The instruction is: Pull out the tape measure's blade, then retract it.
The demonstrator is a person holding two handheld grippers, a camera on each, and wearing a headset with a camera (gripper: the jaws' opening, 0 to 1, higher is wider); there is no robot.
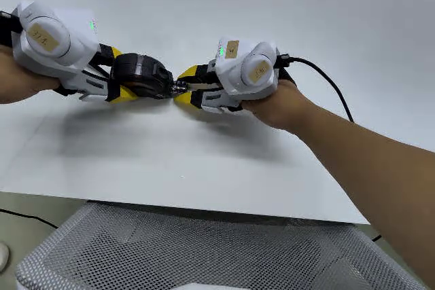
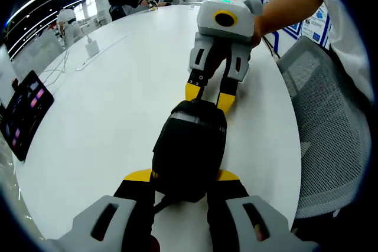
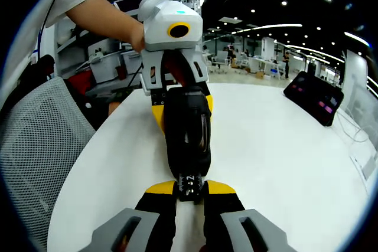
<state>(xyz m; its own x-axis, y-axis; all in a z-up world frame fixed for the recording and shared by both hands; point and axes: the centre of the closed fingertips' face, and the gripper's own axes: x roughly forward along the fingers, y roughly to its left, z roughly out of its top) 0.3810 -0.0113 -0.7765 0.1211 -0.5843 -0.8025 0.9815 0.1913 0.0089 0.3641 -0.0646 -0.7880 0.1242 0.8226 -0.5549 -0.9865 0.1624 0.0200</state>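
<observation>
Clamping the tape measure [image 2: 190,140] across its case, your left gripper [image 2: 183,175] held it over the white table [image 1: 204,168], while your right gripper [image 3: 191,188] had its jaws pinched together on the blade tip [image 3: 190,181] (barely any blade was out). The case's long axis ran straight between the two grippers, mouth toward the right one, so the pull should run along that line, away from your left hand. Whether the hook itself sat between the pads was hard to make out, and any lock slider was too dark to pick out.
</observation>
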